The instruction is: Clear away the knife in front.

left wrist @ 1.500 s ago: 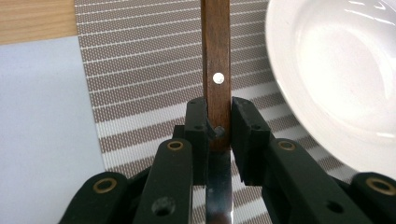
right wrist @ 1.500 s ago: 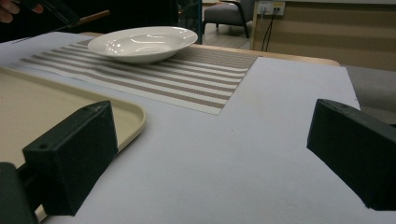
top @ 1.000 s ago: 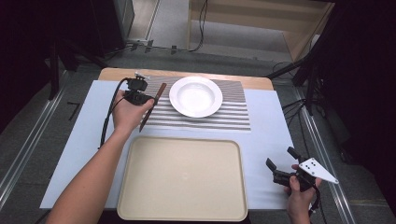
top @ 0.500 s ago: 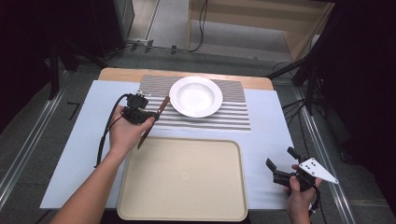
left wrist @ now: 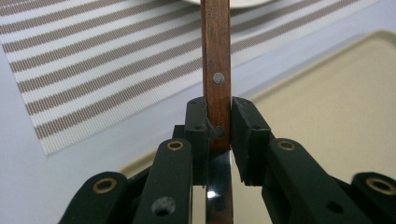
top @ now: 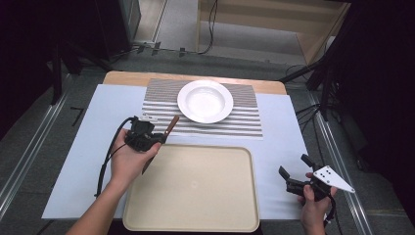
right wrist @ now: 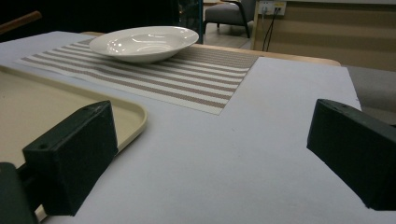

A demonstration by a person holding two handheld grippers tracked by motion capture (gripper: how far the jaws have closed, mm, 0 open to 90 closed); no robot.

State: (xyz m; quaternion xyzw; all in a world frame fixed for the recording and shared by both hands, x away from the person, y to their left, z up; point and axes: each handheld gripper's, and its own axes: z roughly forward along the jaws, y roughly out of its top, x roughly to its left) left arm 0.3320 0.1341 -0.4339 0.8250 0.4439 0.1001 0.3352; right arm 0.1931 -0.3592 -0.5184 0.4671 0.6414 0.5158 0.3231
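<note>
A knife with a brown wooden handle (top: 171,125) and a dark blade is held in my left gripper (top: 156,140). The jaws are shut on the knife (left wrist: 216,56) where the riveted handle meets the blade, with my left gripper (left wrist: 218,126) above the far left corner of the beige tray (top: 195,188). The handle points toward the white plate (top: 204,101), and the blade reaches back over the tray's left rim. My right gripper (top: 293,165) stands open and holds nothing, low over the table right of the tray. The right gripper view has that gripper (right wrist: 210,158) facing the plate (right wrist: 144,42).
The plate stands on a striped placemat (top: 244,122) at the back of a pale blue table cover (top: 88,142). The tray (right wrist: 28,102) lies at the front centre, its rim close to the left jaw of my right gripper. Floor and cables lie beyond the table.
My left gripper carried the knife from beside the placemat's left edge toward the near side, ending at the tray's far left corner. The right gripper stayed still.
</note>
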